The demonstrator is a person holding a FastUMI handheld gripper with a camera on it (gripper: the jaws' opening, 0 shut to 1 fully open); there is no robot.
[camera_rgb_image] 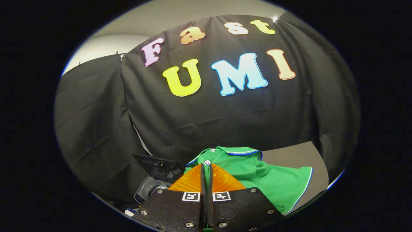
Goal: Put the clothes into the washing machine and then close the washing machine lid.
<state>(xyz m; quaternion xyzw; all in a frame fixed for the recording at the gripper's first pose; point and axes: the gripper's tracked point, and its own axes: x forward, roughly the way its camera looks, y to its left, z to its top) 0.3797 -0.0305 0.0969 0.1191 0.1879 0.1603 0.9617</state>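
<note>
Gripper (206, 167) jaws nearly closed, pinching green polo shirt (257, 177) placket. Shirt lies on grey surface (293, 158); washing machine (154, 182), lid apparently raised, just left. Black cloth wall behind.

We see a green polo shirt (257, 175), blue-and-white trim, buttoned collar, pinched at the placket; washing machine (151, 188) at lower left, dark lid (157, 166) raised open.

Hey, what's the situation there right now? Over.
Gripper fingers closed on the green polo shirt, pinching it by the button placket. Washing machine just beside the fingers, lid up. Nothing blocking between them.
</note>
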